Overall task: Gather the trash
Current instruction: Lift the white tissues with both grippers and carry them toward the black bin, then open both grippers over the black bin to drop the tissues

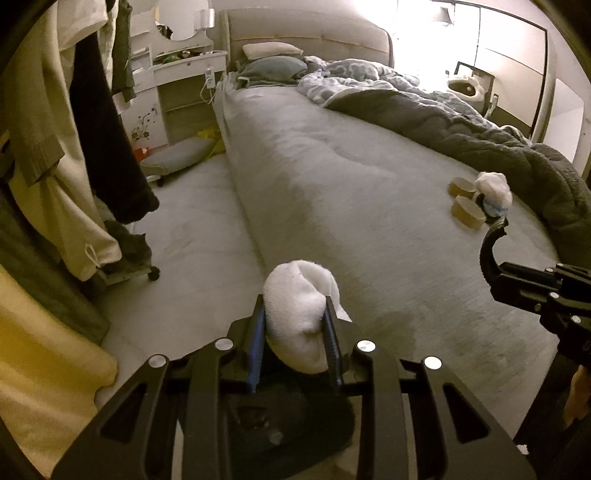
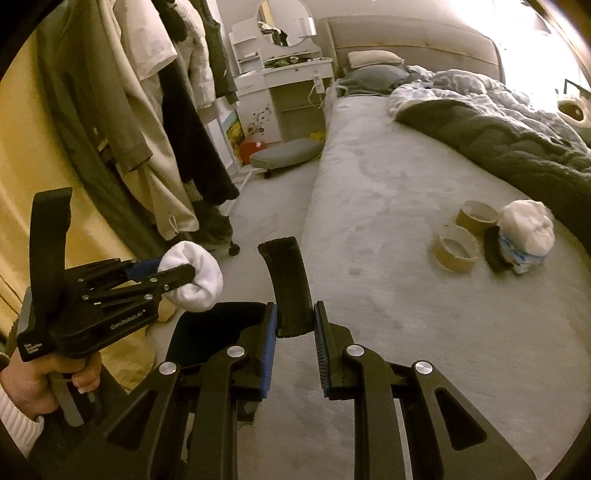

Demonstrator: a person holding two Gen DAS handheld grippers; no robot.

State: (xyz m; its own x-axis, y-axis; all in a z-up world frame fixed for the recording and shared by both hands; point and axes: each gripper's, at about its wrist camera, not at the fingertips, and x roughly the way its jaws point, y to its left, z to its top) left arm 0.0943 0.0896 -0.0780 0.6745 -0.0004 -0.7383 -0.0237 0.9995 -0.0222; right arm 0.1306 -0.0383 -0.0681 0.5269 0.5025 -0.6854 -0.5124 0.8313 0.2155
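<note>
Left gripper [image 1: 295,325] pinching white wad [image 1: 301,314]. Right gripper [image 2: 295,325] clamped on curved black strip [image 2: 288,284], upright. Two cardboard rings [image 2: 456,247] on bed [image 2: 369,184], hollow.

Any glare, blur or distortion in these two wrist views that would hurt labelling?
Left wrist view: window glare blows out the top right; fisheye bends the bed; the white wad in the left gripper is sharp. Right wrist view: same glare top right, warm yellow cast, cardboard rings readable.
</note>
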